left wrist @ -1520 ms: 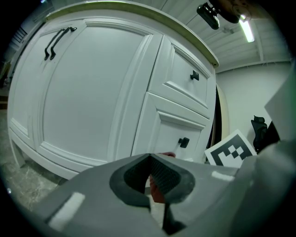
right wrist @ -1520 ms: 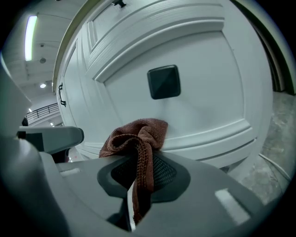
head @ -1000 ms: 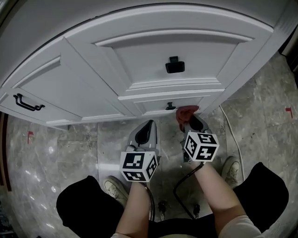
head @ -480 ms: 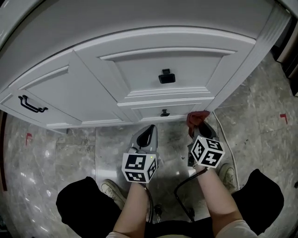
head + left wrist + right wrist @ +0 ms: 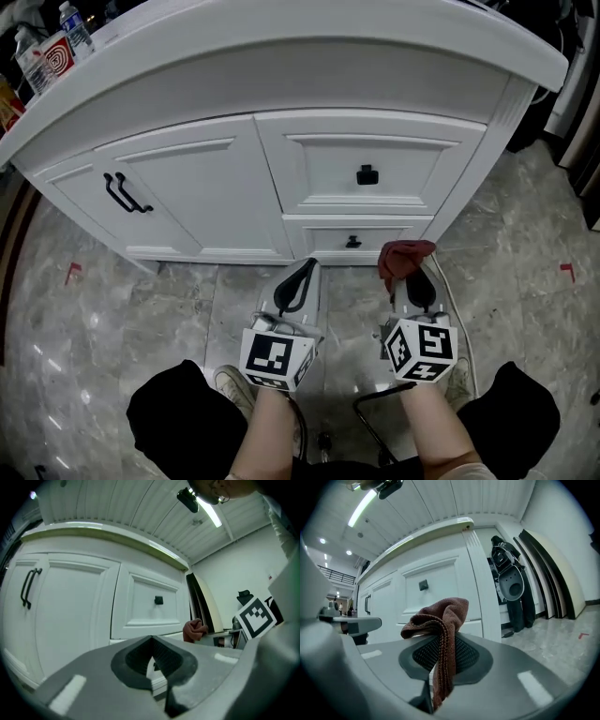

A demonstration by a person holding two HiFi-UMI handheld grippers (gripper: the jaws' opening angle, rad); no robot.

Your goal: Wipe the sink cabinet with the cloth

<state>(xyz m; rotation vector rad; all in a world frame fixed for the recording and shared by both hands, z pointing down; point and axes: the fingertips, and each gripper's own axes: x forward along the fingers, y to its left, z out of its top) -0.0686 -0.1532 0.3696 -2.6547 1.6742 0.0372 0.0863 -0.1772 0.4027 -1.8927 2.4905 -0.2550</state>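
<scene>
Both jaws of the right gripper pinch the brown cloth, right of centre near the white cabinet, the left gripper closed on nothing; seemingly between strokes, next press cloth to a panel.

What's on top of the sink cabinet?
At its left end stand a capped bottle, a second bottle and a red-and-white carton. The rest of the countertop is hidden behind its front edge.
</scene>
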